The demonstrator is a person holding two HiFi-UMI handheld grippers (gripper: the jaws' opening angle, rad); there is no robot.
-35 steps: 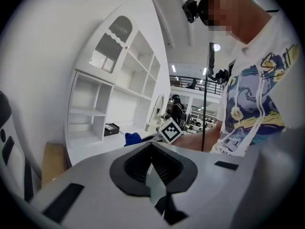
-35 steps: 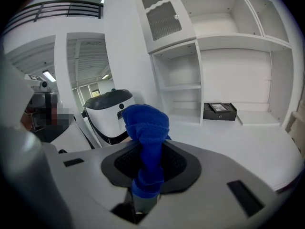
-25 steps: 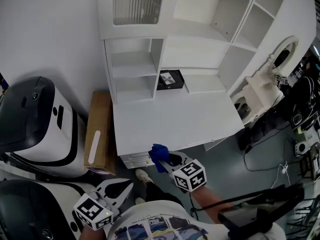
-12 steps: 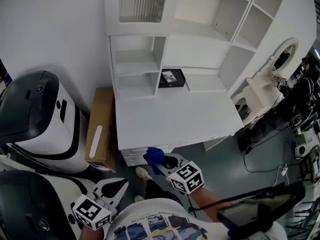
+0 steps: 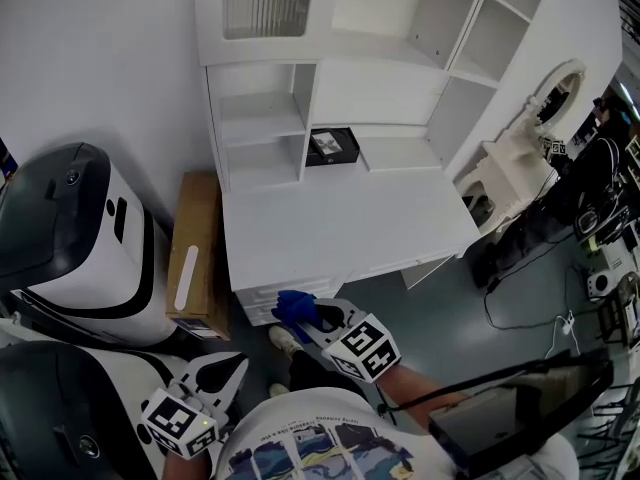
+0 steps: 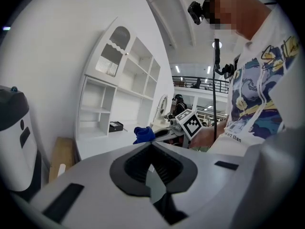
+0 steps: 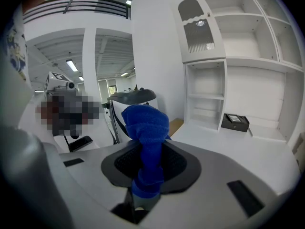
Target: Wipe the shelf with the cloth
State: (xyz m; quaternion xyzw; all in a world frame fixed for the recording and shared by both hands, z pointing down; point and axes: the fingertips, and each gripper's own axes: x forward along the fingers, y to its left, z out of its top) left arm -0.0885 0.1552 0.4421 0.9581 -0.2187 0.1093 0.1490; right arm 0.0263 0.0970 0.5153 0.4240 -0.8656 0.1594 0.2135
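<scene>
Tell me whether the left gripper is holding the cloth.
No: the blue cloth is pinched in the right gripper, while the fingers of the left gripper meet with nothing between them.

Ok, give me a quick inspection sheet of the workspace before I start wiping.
Surface: white desk top bare; no marks that I can make out.
Job's things: blue cloth bunched, held near the desk's front edge; white shelf unit behind the desk, not yet touched.
Clutter: one black box in a low bay, at desk level.
Tools: right tool shut on the cloth; left tool shut, empty, held low.
Cables: floor cables loose at right.
Surroundings: cardboard box and white-and-black machine left of the desk.
</scene>
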